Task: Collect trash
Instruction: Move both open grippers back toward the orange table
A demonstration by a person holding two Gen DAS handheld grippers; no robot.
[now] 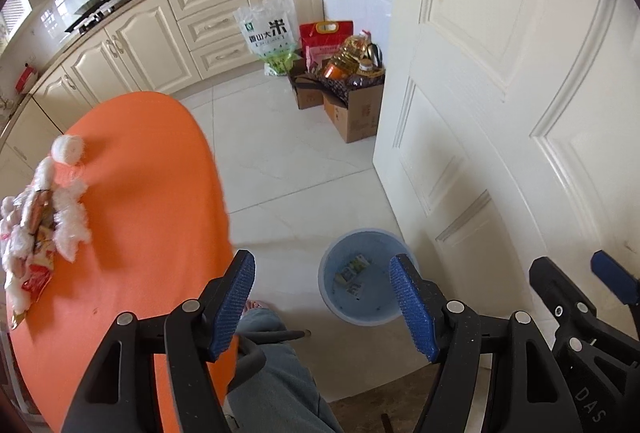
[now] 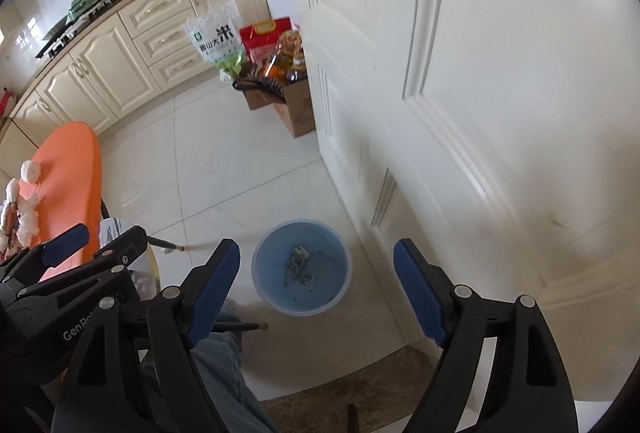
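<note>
A blue bin (image 1: 362,277) (image 2: 302,267) stands on the white floor beside the door, with a few small wrappers (image 2: 298,263) lying in its bottom. My left gripper (image 1: 324,303) hangs open above the floor between the orange table and the bin, nothing between its blue pads. My right gripper (image 2: 316,285) is open too, high over the bin, and empty. On the orange table (image 1: 136,201) at the left lies a heap of white fluff and snack wrappers (image 1: 36,229), with a white ball of fluff (image 1: 67,149) just beyond it.
A white panelled door (image 1: 500,93) stands open at the right, close to the bin. Cardboard boxes with bottles and rice bags (image 1: 340,73) sit on the floor by the cream cabinets (image 1: 160,37). A person's jeans-clad leg (image 1: 276,373) is below the grippers.
</note>
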